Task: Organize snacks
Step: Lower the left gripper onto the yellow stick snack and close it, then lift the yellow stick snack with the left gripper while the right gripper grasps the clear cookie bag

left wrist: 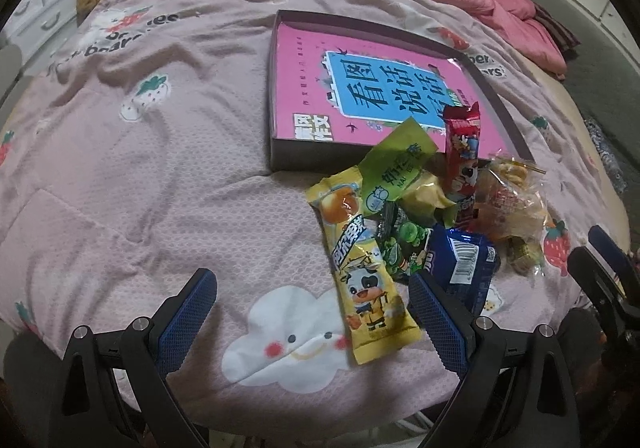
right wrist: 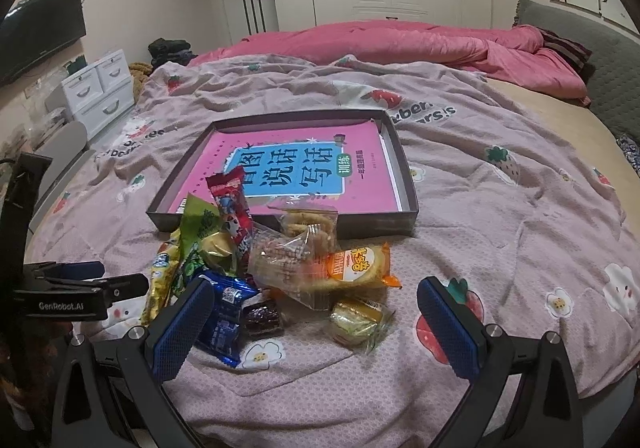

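The fingers point(left wrist: 436, 312) of the left gripper point(left wrist: 316, 312) and of the right gripper point(right wrist: 316, 324) are spread wide and hold nothing. The snacks point(right wrist: 280, 268) lie heaped on the bed's pink blanket point(right wrist: 500, 208), against the near wall of a shallow dark box point(right wrist: 280, 120) holding a pink book point(right wrist: 288, 168).

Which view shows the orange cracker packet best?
The right wrist view: the orange cracker packet lies unobstructed at the near right of the snack pile, its label readable. In the left wrist view it is hidden behind the clear bags, so I cannot pick it out.
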The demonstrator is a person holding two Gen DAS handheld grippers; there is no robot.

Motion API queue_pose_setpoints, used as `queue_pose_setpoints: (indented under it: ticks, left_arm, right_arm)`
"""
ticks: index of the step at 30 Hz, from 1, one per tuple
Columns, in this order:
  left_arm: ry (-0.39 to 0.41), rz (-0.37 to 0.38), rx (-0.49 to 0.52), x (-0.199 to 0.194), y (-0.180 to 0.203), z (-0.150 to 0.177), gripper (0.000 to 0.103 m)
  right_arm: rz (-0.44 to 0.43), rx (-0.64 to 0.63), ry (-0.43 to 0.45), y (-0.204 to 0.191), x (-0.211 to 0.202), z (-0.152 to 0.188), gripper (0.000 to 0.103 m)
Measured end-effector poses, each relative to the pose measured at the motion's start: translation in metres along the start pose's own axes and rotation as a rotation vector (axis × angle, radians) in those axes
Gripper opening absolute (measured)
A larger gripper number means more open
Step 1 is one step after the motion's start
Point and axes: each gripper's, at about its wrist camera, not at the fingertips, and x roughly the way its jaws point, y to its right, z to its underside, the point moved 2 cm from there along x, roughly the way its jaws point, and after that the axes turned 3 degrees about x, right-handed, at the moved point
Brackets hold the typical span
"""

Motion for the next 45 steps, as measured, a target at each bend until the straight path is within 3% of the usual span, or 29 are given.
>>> queue_pose_setpoints:
  ticks: [12, 19, 27, 33, 35, 40, 45]
  left_arm:
    - [-0.013, -0.011, 0.010, 0.021, 0.004, -0.006, 0.097]
    - [-0.029, 0.007, 0.010, 0.026, 0.007, -0.003, 0.096]
    - [-0.029, 0.025, 0.016, 0.031, 0.013, -0.006, 0.074]
    - [-0.027, 0.075, 0.016, 0.033, 0.017, -0.010, 0.046]
    - [-0.028, 0.082, 0.023, 0.033, 0.020, -0.010, 0.029]
    - [-0.027, 0.102, 0.006, 0.032, 0.012, -0.010, 0.018]
    - [-0.015, 0.125, -0.009, 0.026, 0.006, -0.011, 0.016]
  right_arm:
    - [0.040, -0.080, -0.021, -0.023, 0.038, -0.006, 0.102]
    - [0.061, -0.072, -0.035, -0.021, 0.053, -0.007, 0.086]
    - [0.039, -0.129, -0.055, -0.028, 0.063, -0.004, 0.064]
    - [0.020, -0.143, -0.049, -0.028, 0.059, -0.002, 0.057]
    - [0.013, -0.134, -0.044, -0.026, 0.057, -0.004, 0.057]
    - [-0.005, -0.092, -0.031, -0.015, 0.049, -0.005, 0.056]
    - [-0.024, -0.054, -0.017, -0.007, 0.042, -0.007, 0.056]
